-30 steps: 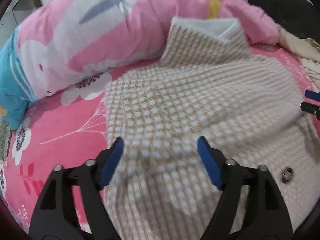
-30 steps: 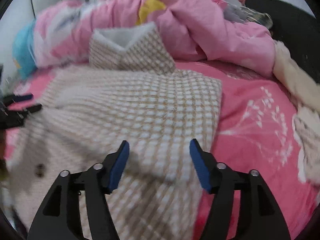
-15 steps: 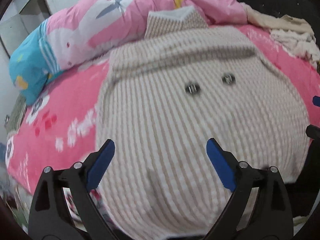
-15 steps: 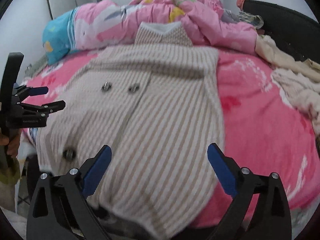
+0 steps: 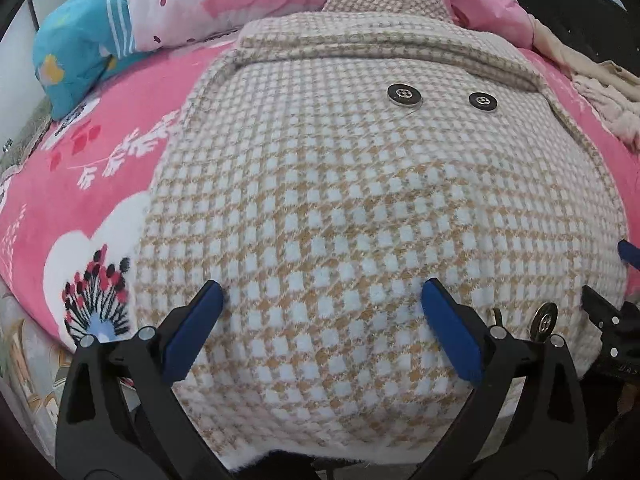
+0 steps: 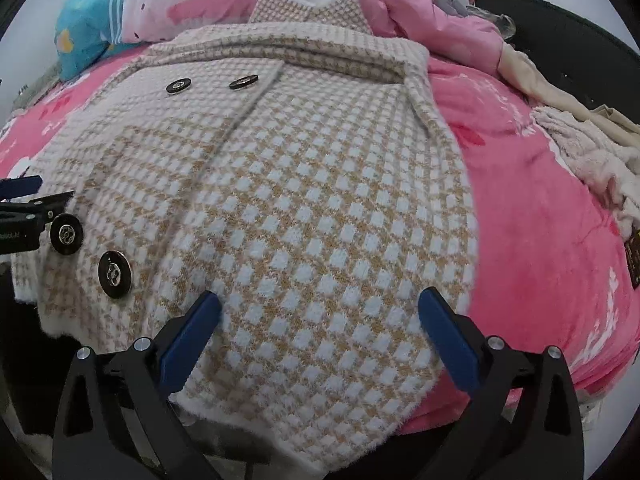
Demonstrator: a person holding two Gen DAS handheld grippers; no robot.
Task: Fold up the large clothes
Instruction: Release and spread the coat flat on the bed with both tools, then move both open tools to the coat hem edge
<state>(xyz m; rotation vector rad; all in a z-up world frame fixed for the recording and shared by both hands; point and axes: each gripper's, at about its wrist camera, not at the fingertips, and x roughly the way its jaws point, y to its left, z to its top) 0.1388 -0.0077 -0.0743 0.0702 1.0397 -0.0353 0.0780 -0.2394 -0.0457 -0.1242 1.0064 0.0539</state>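
A big, thick, fuzzy coat with tan and white checks (image 5: 360,208) lies flat on the pink bed blanket with white flowers (image 5: 100,168). Its collar is at the far end, up against the pink and blue quilt heap (image 5: 160,4), and its bottom hem hangs a little over the near edge of the bed. Two round dark metal buttons (image 6: 212,84) sit near the collar and two more shiny ones (image 6: 114,274) sit near the hem. The left gripper (image 5: 322,316) is over the near left part of the coat and its blue fingers (image 5: 192,336) are opening wide, with coat under the gap but nothing pinched. The right gripper (image 6: 320,320) is over the near right part, and its blue fingers (image 6: 450,340) are also opening wide and pinch nothing. The coat looks soft and floppy, but also thick and probably a bit heavy, so it may sag and slide when lifted. It will not break. A good place to grab looks like the near hem corners, one for each gripper, pinching the thick edge and staying off the hard buttons.
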